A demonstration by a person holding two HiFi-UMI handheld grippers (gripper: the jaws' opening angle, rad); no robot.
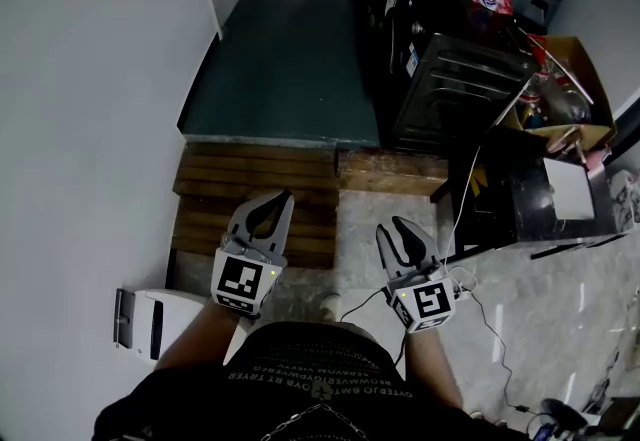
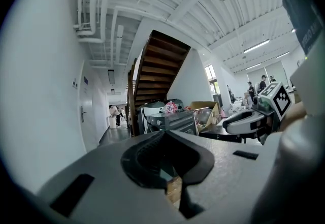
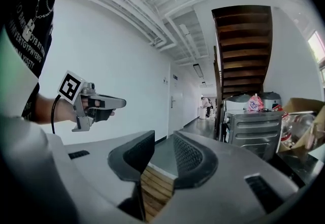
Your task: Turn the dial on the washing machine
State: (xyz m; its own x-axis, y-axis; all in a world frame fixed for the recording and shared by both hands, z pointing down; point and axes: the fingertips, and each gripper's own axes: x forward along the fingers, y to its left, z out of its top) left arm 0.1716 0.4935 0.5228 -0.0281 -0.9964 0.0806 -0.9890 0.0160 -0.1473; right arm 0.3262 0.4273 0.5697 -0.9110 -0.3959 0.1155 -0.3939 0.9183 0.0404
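Observation:
I hold both grippers at waist height, pointed toward a corridor. My left gripper (image 1: 283,197) (image 2: 163,134) has its fingertips meeting, shut on nothing. The right gripper (image 1: 392,226) (image 3: 163,139) is open, with a clear gap between its ribbed pads and only wooden slats showing through. Each gripper shows in the other's view: the left gripper (image 3: 94,103) on the left, the right gripper (image 2: 249,119) on the right. A dark metal appliance with louvred slots (image 1: 450,79) (image 3: 254,126) stands ahead on the right. No dial is recognisable in any view.
A wooden slatted step (image 1: 260,194) lies just ahead, with a green corridor floor (image 1: 290,49) beyond it. A white wall (image 1: 90,79) runs along the left. A cluttered cardboard box (image 1: 565,89) and a black table (image 1: 540,199) stand right. A white device (image 1: 150,319) sits low left. Cables (image 1: 480,319) trail on the floor.

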